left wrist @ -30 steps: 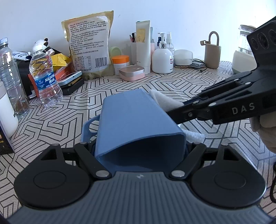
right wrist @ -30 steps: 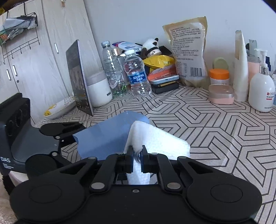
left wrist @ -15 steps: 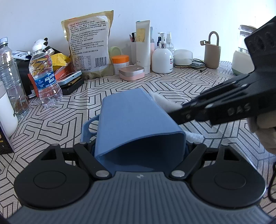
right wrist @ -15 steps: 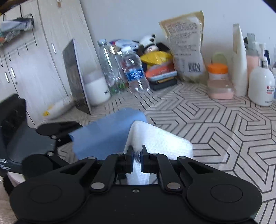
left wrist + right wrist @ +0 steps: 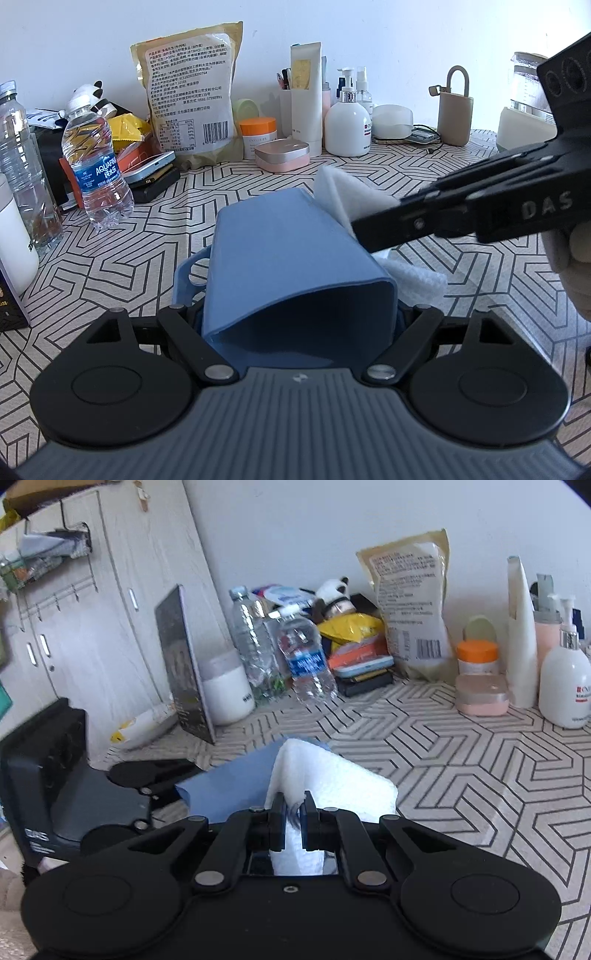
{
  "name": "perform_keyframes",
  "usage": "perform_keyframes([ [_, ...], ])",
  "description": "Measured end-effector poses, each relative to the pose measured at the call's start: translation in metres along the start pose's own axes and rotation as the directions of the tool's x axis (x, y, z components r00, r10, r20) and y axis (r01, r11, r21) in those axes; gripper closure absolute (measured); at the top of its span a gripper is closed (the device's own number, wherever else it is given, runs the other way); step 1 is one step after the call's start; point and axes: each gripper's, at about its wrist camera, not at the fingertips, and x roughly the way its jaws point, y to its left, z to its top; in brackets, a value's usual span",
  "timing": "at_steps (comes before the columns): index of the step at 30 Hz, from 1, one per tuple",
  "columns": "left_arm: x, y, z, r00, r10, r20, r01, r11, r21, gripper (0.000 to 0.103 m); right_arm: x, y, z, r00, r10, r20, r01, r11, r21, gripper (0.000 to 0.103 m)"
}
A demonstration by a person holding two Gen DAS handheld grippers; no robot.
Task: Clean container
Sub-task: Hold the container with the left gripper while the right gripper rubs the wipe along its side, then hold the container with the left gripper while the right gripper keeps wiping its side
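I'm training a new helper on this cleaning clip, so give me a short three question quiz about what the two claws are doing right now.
1. True or false: the left claw grips the blue container lying on its side, its open mouth towards the camera.
2. What does the right claw hold? A) water bottle B) white cloth C) orange-lidded jar
3. Fill in: in the left wrist view, the white cloth touches the container on its ____ side.

Key
1. True. The left claw's arms close on both sides of the container.
2. B. The cloth is pinched between the shut fingers.
3. Right, along the outer wall, near the far end.
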Motion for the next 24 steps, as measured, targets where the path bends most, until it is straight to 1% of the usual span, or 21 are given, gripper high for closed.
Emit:
perform_keyframes([
  [5, -0.0001, 0.0001, 0.0, 1.0, 0.007, 0.0, -0.007, 1.0, -0.003, 0.019, 0.0108, -0.0017, -0.0036, 0.999, -0.022, -0.05, 0.022, 1.0, -0.006, 0.091],
  [15, -0.0003, 0.0035, -0.0004, 1.0, 0.004, 0.001, -0.004, 1.0, -0.01, 0.019, 0.0068, -0.0011, -0.0032, 0.999, -0.011, -0.037, 0.011, 1.0, -0.008, 0.091],
  [20, 0.0, 0.0027, -0.0002, 1.0, 0.009, -0.001, -0.009, 1.0, -0.003, 0.019, 0.0126, 0.0004, -0.0047, 0.997, -0.043, -0.063, 0.042, 0.999, -0.017, 0.091],
  [24, -0.0001, 0.004, 0.0, 1.0, 0.005, 0.0, -0.005, 1.0, -0.009, 0.019, 0.0081, 0.003, -0.003, 0.998, -0.032, -0.047, 0.031, 0.999, -0.025, 0.091],
])
